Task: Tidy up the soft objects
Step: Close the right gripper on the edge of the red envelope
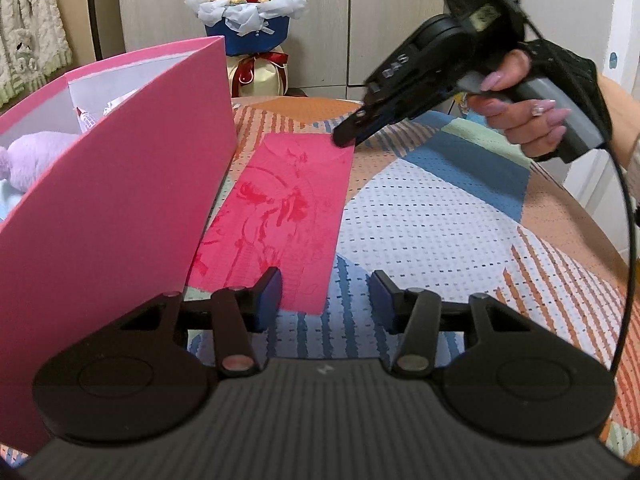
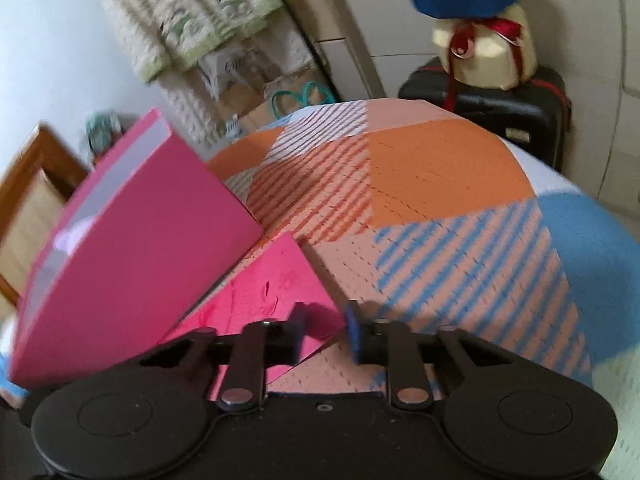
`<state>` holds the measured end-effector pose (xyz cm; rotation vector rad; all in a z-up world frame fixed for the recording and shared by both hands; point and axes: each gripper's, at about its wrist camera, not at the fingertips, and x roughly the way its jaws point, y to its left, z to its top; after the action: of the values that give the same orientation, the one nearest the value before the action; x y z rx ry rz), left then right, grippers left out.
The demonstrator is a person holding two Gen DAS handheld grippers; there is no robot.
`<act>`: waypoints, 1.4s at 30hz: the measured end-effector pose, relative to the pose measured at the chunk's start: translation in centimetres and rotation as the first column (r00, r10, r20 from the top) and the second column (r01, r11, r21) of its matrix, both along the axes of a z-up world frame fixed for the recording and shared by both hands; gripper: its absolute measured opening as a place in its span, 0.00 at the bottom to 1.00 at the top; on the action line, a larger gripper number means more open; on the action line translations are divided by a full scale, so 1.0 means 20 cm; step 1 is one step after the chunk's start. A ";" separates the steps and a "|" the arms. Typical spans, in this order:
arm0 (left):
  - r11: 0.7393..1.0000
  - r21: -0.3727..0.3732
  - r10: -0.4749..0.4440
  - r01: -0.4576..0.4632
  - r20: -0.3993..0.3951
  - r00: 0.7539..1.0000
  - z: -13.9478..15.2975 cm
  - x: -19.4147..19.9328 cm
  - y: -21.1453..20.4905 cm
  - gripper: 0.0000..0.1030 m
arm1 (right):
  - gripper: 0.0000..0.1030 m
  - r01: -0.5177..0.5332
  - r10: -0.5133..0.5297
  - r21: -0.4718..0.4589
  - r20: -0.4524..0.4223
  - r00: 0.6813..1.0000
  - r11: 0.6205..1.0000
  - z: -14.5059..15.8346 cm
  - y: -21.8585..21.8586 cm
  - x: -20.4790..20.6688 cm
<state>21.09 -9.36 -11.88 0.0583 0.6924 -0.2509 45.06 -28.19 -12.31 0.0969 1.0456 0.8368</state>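
Only the left wrist view shows the purple plush [image 1: 30, 158] inside the pink box [image 1: 120, 184]; the red cloth [image 1: 280, 216] lies right of it. Left gripper [image 1: 325, 300] and right gripper [image 2: 325, 330] gape, empty.

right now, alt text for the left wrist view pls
The right gripper, fingers closed, touches the far corner of a flat pink cloth on a patterned tablecloth. The left gripper hovers open at the near edge, beside a tall pink box.
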 end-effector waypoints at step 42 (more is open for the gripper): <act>0.966 -0.247 0.051 -0.079 -0.121 0.991 -0.01 0.06 0.06 0.51 | 0.53 0.249 -0.252 0.047 0.085 0.964 0.967 -0.04 -0.46 -0.77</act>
<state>22.38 -8.11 -12.03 -0.2224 0.7700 -0.2786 29.72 -37.32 -13.14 0.2157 0.9110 0.6242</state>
